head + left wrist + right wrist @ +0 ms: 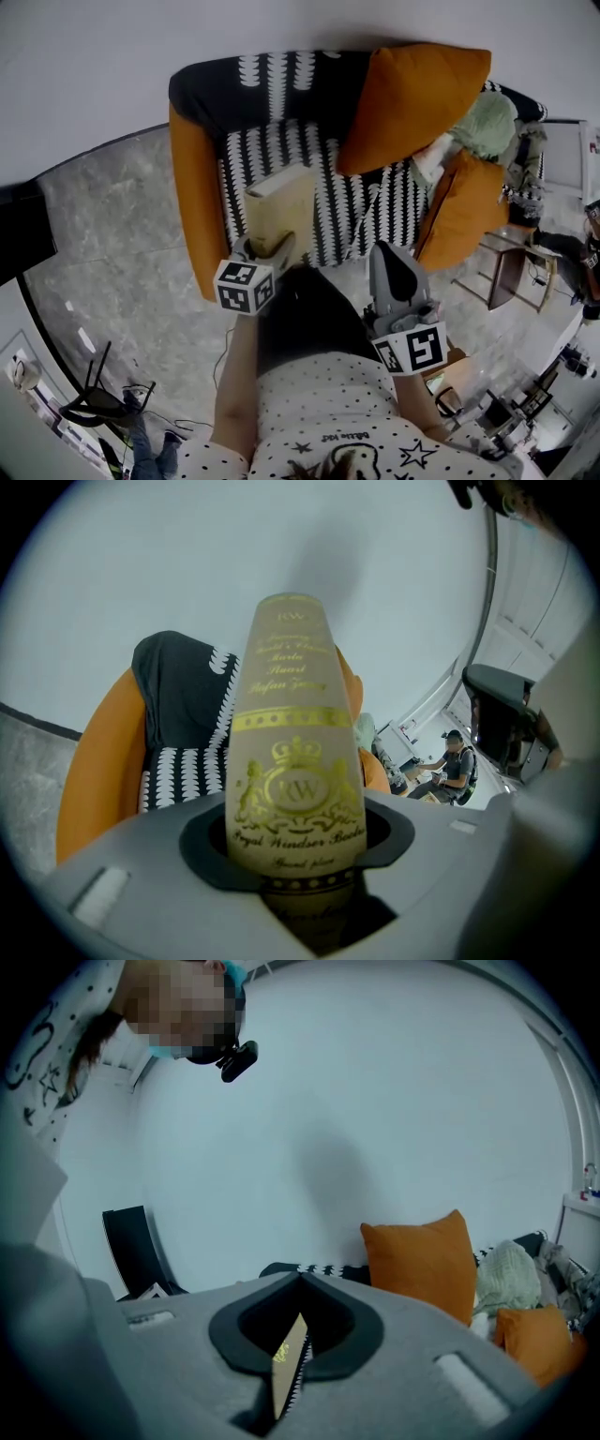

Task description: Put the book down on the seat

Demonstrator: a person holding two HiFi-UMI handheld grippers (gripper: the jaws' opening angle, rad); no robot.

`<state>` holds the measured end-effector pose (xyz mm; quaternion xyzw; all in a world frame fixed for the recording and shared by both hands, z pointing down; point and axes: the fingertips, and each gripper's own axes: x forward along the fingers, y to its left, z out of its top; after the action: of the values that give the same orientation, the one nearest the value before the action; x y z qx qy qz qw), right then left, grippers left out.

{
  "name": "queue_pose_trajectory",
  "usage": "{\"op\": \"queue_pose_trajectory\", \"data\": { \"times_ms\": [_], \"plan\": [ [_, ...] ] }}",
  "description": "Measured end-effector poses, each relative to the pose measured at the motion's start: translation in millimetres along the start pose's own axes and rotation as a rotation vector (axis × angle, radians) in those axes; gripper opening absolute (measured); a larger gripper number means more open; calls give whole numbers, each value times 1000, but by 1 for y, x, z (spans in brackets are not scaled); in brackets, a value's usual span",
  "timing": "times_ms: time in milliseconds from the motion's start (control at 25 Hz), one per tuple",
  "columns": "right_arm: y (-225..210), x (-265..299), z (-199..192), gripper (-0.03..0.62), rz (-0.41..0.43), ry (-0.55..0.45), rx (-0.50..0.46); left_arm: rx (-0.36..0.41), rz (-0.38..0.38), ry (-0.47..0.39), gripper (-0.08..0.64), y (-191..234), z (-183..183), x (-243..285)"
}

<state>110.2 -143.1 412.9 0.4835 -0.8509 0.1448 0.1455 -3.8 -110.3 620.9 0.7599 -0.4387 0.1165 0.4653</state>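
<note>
Beige cloth with gold lettering, that's the book [279, 202], and it's clamped in the left gripper [267, 246], jaws pressed on either side of the near end. From the left gripper view the cover fills the middle of the frame, a gold crown crest and script plainly showing, the book pointing away toward the back of the armchair [192, 187]. From the head view it sits over the front left part of the black-and-white patterned seat [323, 187], close beside the orange armrest [199, 225]; whether its far edge touches the fabric, I can't tell from here. Over to the right gripper [386, 253]: jaws drawn together, nothing gripped, held near the seat's front edge and apart from the book. Its own view looks through the narrow slit between the jaws and catches just a sliver of that beige cover and a strip of the pattern. On the armchair's right half, a big orange cushion [412, 103] leans against the backrest, a second orange cushion [464, 211] stands lower at the right side, and a pale green bundle of cloth [487, 122] lies between them. A small wooden side table [511, 262] stands just right of the armchair on the grey marbled floor [122, 244]. In the left gripper view, a person [455, 766] sits far off in the background.
</note>
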Motion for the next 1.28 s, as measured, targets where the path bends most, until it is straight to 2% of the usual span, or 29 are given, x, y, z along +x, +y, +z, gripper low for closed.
{"op": "queue_pose_trajectory", "data": {
  "times_ms": [520, 880, 1080, 1280],
  "plan": [
    [-22, 2, -20, 0, -17, 27, 28, -10, -4, 61, 235, 21, -20, 49],
    [-5, 7, -27, 0, -20, 39, 36, -9, -9, 142, 235, 53, -52, 69],
    [-13, 2, -35, 0, -28, 56, 47, -49, -45, 180, 235, 55, -74, 92],
    [-18, -2, -46, 0, -37, 78, 60, -77, -46, 189, 235, 63, -85, 107]
  ]
}}
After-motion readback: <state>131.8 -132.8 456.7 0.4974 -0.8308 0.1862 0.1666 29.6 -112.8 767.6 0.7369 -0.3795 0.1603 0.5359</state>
